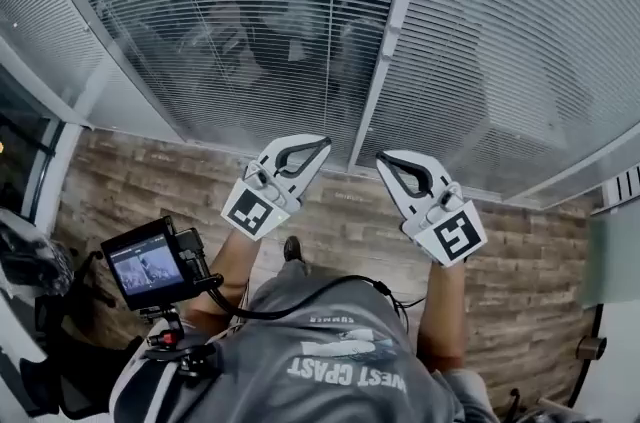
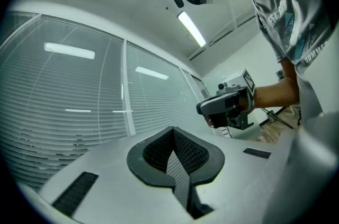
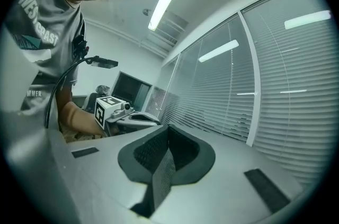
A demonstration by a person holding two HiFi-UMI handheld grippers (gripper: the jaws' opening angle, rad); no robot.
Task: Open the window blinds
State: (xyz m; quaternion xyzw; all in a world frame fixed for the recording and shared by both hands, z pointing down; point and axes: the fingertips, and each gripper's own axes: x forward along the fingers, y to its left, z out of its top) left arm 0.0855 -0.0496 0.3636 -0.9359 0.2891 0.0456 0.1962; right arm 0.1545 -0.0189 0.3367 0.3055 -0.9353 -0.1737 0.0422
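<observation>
While pointing at window blinds [image 1: 230,21], not touching them, left gripper [image 1: 317,148] jaws squeezed together, nothing inside; right gripper [image 1: 386,161] same, nothing inside.

Two spans of window blinds [image 1: 230,21] stand ahead of the person, with an upright frame post [image 1: 398,21] between them. The left gripper [image 1: 312,148] and right gripper [image 1: 390,165] are held side by side, apart, in front of the foot of that post and above the floor [image 1: 340,221]. A small monitor [image 1: 148,266] sits at the person's left, behind the left gripper.
</observation>
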